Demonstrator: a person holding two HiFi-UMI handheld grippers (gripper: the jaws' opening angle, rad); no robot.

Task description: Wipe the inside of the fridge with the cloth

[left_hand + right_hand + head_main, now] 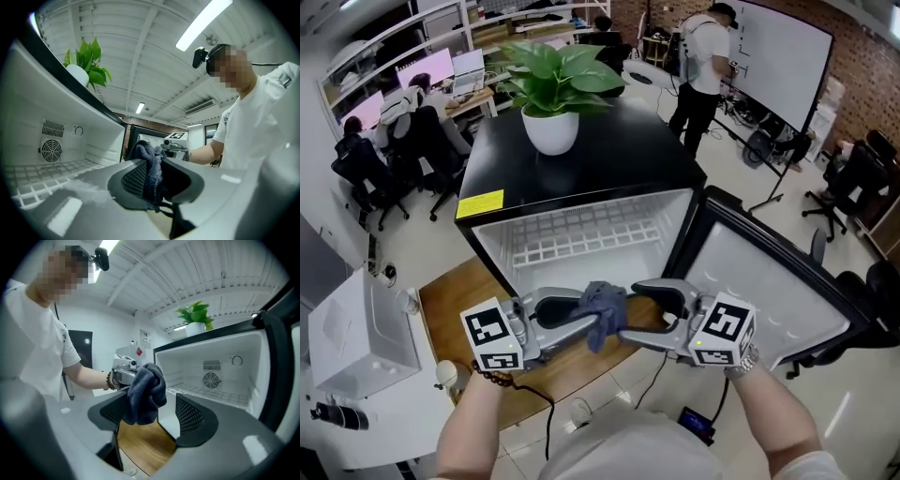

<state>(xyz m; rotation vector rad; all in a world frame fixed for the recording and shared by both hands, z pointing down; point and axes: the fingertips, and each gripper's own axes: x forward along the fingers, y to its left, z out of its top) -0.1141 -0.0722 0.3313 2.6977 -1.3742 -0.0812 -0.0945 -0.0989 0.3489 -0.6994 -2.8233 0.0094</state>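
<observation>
Pinching the dark cloth [605, 302], your left tongs [591, 319] hold it just before the open fridge [609, 164]. Your right tongs [628, 311] gape wide around the cloth without pressing it. Beyond both tongs, a wire shelf [581, 242] sits inside the fridge.

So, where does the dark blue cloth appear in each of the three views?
Head view: dark blue cloth lower centre, below the fridge opening.
Left gripper view: the cloth lower centre, clamped between the jaws.
Right gripper view: the cloth at centre, beside one open jaw.
Shared landmark: potted plant on the fridge top.
</observation>
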